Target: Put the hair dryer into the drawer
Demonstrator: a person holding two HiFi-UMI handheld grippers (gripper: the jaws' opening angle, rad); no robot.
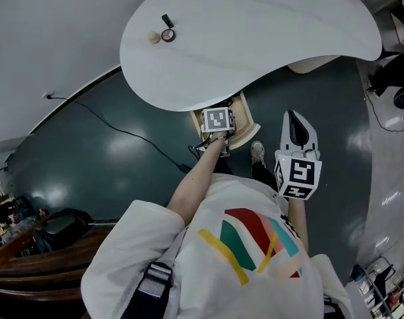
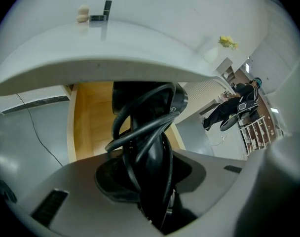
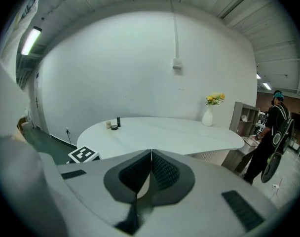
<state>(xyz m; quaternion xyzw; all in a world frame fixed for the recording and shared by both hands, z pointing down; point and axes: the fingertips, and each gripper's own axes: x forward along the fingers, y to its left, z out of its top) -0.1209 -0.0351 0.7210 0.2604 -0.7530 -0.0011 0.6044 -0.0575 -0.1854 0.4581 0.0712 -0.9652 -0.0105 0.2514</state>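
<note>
Black hair dryer (image 2: 149, 132): glossy body, its own black cord (image 2: 140, 107) looped round it in several turns. It was clamped between the jaws of the left gripper (image 2: 150, 177), head end pointing down and away over the drawer (image 2: 91, 125). The drawer was light wood, pulled open from under the white tabletop (image 2: 115, 53). Contact between the dryer and the drawer floor could not be made out.

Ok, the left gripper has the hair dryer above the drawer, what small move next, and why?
Probably lower the left gripper a little: its jaws clamp the hair dryer, which hangs over the open drawer, near the table edge.
</note>
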